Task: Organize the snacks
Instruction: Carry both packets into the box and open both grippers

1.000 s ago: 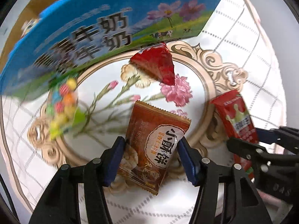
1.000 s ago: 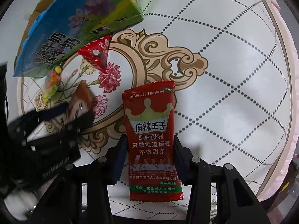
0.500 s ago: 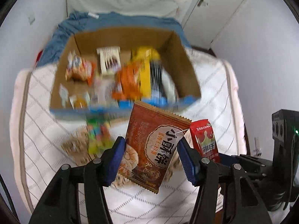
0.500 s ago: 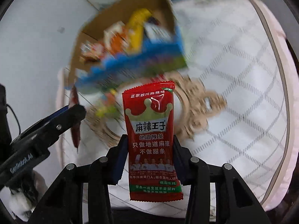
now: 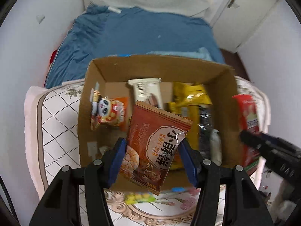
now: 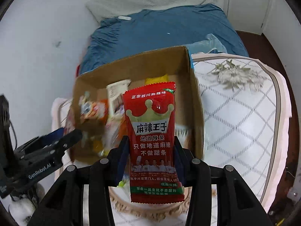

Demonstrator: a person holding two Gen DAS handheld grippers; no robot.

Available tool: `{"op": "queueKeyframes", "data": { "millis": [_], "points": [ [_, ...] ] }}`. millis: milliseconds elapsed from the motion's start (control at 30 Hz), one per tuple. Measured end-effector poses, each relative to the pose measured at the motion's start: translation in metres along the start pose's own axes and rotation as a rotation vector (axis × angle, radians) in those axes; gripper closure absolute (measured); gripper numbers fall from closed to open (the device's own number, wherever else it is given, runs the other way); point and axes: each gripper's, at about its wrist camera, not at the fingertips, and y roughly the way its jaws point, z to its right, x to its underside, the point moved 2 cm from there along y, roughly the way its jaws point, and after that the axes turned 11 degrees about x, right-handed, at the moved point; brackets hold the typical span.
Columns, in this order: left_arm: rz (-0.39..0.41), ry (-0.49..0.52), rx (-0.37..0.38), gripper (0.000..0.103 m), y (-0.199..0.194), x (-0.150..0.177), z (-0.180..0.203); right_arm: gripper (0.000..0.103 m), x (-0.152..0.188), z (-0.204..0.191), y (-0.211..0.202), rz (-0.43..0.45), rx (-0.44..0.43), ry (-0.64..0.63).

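A bed is filling the room: a blue sheet [image 5: 143, 37] is lying across its far part and a white quilted cover [image 6: 242, 116] with a diamond grid is spreading over the near part. A cardboard box [image 5: 94, 75] is sitting open on the cover, its far wall bordering the blue sheet.

Inside the box, a panda pack [image 5: 108, 114] is lying by the left wall, a white pack [image 5: 145, 90] is leaning toward the far wall, and a yellow pack [image 5: 190, 98] is lying right of the white one. Just outside the box's near wall, a blurred multicoloured candy bag [image 5: 140, 197] is resting on the cover.

The left gripper [image 5: 152, 162] is hanging above the box's near half, its blue pads pressing both edges of a brown biscuit pack [image 5: 156, 143], which is tilting to the right over the box's interior.

The right gripper [image 6: 152, 154] is hovering above the box's near wall, toward its right side, jaws drawn in tight on the sides of a red strip pack [image 6: 153, 131], which is standing upright over the box. From the left wrist view, this red pack is showing beyond the box's right wall.
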Motion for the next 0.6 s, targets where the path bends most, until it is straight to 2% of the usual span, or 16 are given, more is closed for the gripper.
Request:
{"op": "queueKeyframes", "data": {
  "millis": [300,533,567,600],
  "points": [
    [-0.084,-0.051,-0.054,0.048,0.05,-0.025,-0.038,0.056,-0.043,-0.001,0.06,-0.06,0.064,0.013],
    [-0.069,-0.078,-0.061,0.046,0.058,-0.037,-0.044,0.055,-0.063,0.003,0.083,-0.066,0.08,0.032],
    [-0.073,-0.089,-0.049,0.046,0.059,-0.038,-0.044,0.052,-0.064,0.003,0.086,-0.077,0.078,0.032],
    [-0.076,-0.101,-0.04,0.043,0.06,-0.039,-0.045,0.041,-0.065,0.004,0.089,-0.087,0.087,0.03]
  ]
}}
